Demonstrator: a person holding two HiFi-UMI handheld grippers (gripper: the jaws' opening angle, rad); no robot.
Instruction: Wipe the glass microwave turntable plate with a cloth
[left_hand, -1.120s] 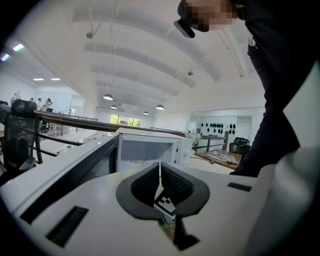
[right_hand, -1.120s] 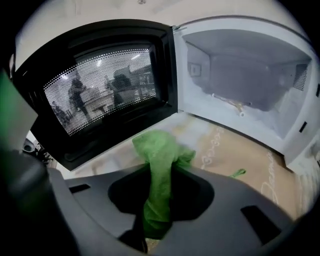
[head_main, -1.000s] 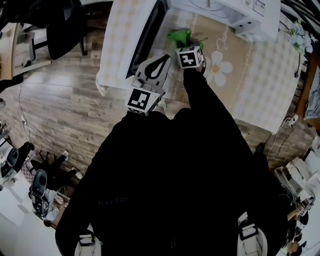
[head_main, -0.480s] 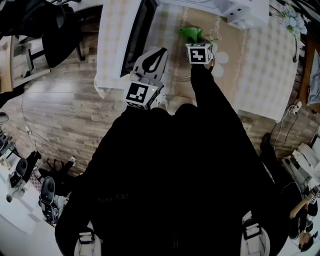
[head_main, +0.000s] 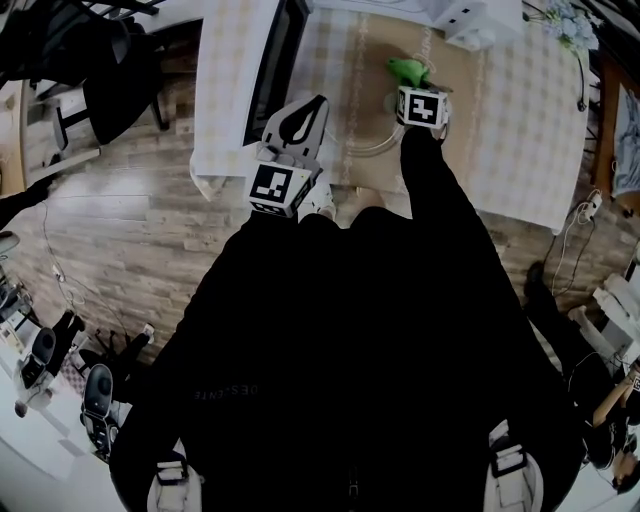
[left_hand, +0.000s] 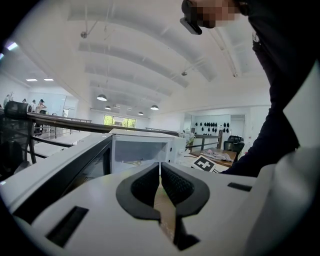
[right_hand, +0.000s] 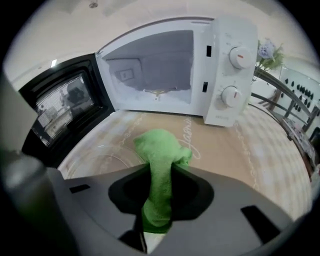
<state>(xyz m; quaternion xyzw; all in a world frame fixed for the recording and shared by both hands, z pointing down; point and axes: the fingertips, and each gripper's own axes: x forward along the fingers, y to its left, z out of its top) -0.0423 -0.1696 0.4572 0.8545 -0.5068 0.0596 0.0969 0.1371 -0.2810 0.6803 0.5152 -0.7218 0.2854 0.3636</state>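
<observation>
- Glass turntable plate lies flat on the checked tablecloth in the head view, in front of the white microwave and just right of its open door.
- Also in the head view, the right gripper reaches over the plate's far right edge, with a green cloth sticking out past its marker cube. The left gripper is held over the table's near edge, beside the door and apart from the plate.
- Left gripper view: the left gripper has its jaws brought together with only a thin slit between the pads, and nothing is held there. Beyond them stands the microwave with its cavity open. The right gripper's marker cube shows to the right.
- Right gripper view: the right gripper has its jaws clamped on the green cloth, whose bunched end pokes out ahead of the tips. The plate sits on the table to the lower left, with the cloth's end near its right rim. Whether they touch cannot be told. The microwave stands behind with its door swung wide to the left and two knobs on its panel.
</observation>
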